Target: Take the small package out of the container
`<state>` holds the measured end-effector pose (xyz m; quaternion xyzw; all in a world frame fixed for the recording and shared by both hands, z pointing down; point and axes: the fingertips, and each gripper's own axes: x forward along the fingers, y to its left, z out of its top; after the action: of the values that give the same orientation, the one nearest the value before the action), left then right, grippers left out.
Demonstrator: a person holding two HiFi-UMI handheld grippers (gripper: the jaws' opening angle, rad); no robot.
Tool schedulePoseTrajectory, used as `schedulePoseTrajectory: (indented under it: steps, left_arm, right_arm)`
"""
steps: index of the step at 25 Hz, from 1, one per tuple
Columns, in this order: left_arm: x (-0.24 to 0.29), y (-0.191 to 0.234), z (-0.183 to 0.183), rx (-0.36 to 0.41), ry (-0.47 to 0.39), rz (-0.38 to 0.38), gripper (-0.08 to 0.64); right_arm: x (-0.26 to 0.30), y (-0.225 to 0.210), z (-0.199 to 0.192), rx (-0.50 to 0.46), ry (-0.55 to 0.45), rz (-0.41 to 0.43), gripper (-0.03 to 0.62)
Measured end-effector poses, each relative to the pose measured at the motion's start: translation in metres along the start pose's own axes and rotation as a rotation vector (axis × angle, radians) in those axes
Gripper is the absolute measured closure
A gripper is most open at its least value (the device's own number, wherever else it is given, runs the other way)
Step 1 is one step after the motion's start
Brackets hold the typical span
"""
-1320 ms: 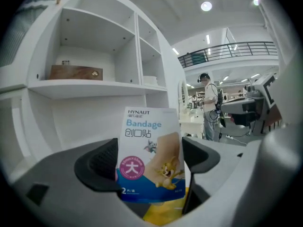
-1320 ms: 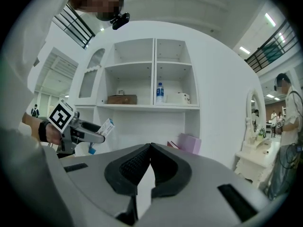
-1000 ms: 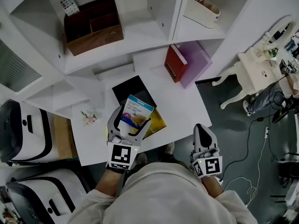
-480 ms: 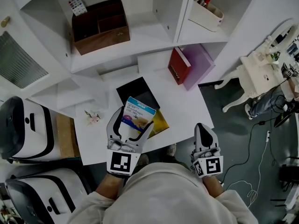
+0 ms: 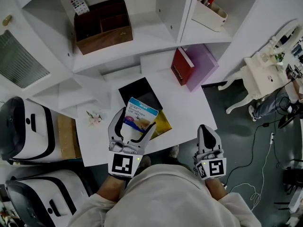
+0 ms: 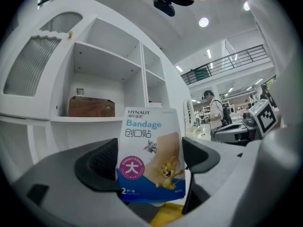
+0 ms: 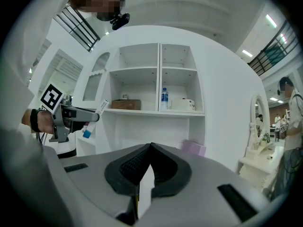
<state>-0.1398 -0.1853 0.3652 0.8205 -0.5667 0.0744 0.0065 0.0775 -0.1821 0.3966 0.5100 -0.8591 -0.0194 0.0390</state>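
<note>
A small bandage package point(image 5: 140, 113), white and blue with cartoon print, is held up between the fingers of my left gripper point(image 5: 135, 119), which is shut on it. It fills the middle of the left gripper view as the package point(image 6: 149, 145) between the jaws of the left gripper point(image 6: 150, 157). Just below it lies a yellow container point(image 5: 162, 122), partly hidden; a yellow corner point(image 6: 168, 214) shows under the package. My right gripper point(image 5: 208, 129) hovers at the white table's point(image 5: 189, 110) front right edge, jaws shut together point(image 7: 150, 149). From there the left gripper point(image 7: 75, 115) shows at the left.
A black flat tray point(image 5: 136, 90) lies behind the yellow container. A red book point(image 5: 180, 65) and purple box point(image 5: 202, 62) stand at the table's back right. Shelves above hold a brown wooden organiser point(image 5: 102, 25) and white caddy point(image 5: 211, 11). A small flower point(image 5: 93, 118) lies left.
The head view has shifted a little. The left gripper still holds the package over the yellow container, barely moved. The right gripper has stayed put.
</note>
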Motion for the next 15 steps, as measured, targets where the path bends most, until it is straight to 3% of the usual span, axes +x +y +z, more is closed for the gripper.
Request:
schedulePoseTrajectory:
  steps: [15]
  left_arm:
    - [0.0009,-0.0043,-0.0011,0.015,0.009,-0.002,0.135]
  right_arm:
    - [-0.0057,-0.0026,-0.0025,-0.002,0.005,-0.007,0.569]
